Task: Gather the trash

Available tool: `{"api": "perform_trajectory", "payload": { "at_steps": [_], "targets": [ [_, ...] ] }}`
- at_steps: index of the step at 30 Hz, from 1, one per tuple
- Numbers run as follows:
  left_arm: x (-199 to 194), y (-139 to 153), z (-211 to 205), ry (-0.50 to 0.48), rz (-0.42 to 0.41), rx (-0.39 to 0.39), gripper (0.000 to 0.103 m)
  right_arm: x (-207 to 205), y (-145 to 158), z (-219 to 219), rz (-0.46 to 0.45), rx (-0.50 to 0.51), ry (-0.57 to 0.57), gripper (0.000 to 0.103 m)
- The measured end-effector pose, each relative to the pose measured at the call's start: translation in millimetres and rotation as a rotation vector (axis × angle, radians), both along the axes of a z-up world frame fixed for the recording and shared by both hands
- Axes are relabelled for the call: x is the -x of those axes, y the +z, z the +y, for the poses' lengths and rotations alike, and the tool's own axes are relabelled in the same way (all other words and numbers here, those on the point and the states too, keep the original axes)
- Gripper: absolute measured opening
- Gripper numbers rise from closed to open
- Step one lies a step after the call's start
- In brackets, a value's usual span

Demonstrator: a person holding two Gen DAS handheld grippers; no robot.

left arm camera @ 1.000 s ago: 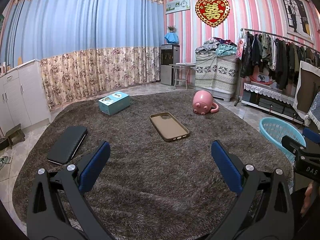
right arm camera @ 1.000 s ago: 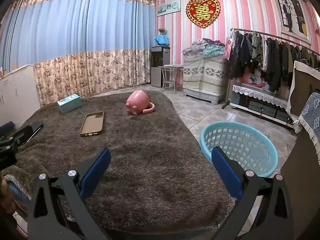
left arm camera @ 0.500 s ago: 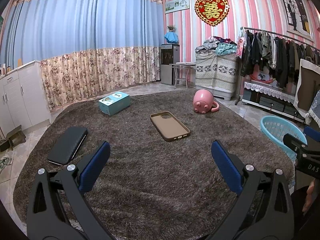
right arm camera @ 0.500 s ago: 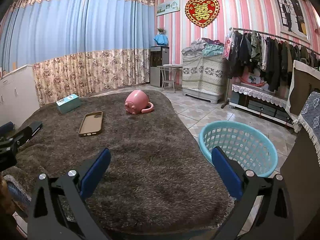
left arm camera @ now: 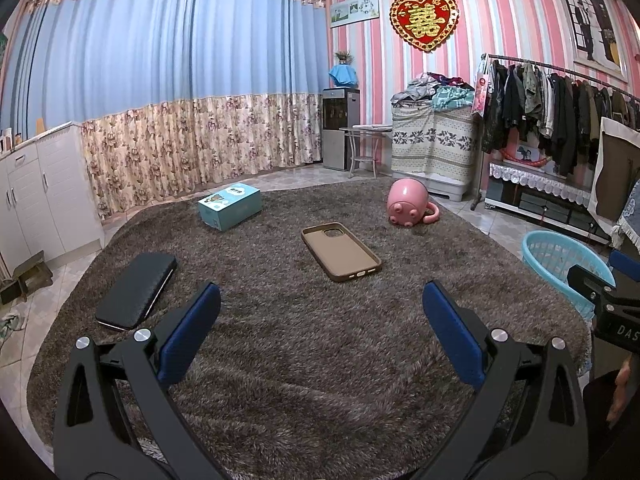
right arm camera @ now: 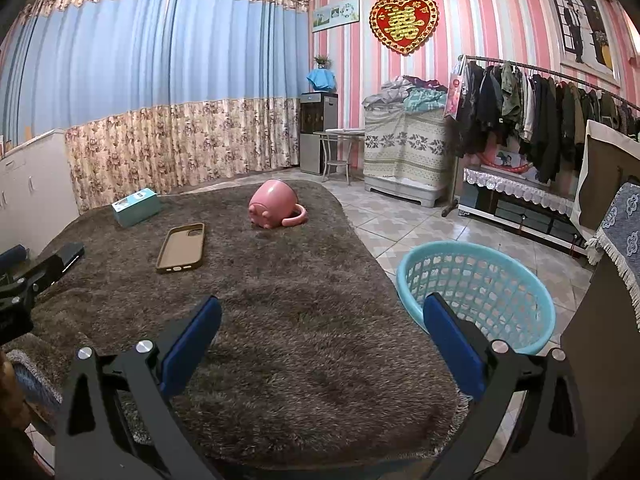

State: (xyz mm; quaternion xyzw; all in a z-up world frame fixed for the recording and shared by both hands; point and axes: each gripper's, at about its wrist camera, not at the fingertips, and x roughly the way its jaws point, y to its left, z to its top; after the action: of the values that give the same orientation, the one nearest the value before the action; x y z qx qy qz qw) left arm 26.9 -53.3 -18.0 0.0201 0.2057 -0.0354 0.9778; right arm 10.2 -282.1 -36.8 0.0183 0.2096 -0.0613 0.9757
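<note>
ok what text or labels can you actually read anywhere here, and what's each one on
"囍" in gold: on the red heart wall hanging.
"DAS", cut off by the frame edge: on the black body of the right gripper, seen from the left wrist view.
Teal box: print on its top, too small to read.
Framed picture by the curtain: too small to read.
Phone case, black wallet, pink mug, blue basket: no text visible.

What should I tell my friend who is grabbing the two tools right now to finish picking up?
Left tool: open, empty, above the brown rug.
Right tool: open, empty, near the blue basket.
On the rug: phone case, pink mug on its side, teal box, black wallet.
Done: nothing shows in the basket, which stands on the floor beside the rug.
Left: all four things go into the basket.
</note>
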Motion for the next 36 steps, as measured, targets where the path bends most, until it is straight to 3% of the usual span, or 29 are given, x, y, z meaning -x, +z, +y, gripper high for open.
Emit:
{"api": "perform_trajectory", "payload": {
  "at_steps": [36],
  "targets": [
    [-0.2, -0.7, 4.1, 0.001, -0.001, -0.001, 0.098, -0.2, 0.1, 0.0, 0.002, 0.002, 0.000, 0.099]
  ]
}}
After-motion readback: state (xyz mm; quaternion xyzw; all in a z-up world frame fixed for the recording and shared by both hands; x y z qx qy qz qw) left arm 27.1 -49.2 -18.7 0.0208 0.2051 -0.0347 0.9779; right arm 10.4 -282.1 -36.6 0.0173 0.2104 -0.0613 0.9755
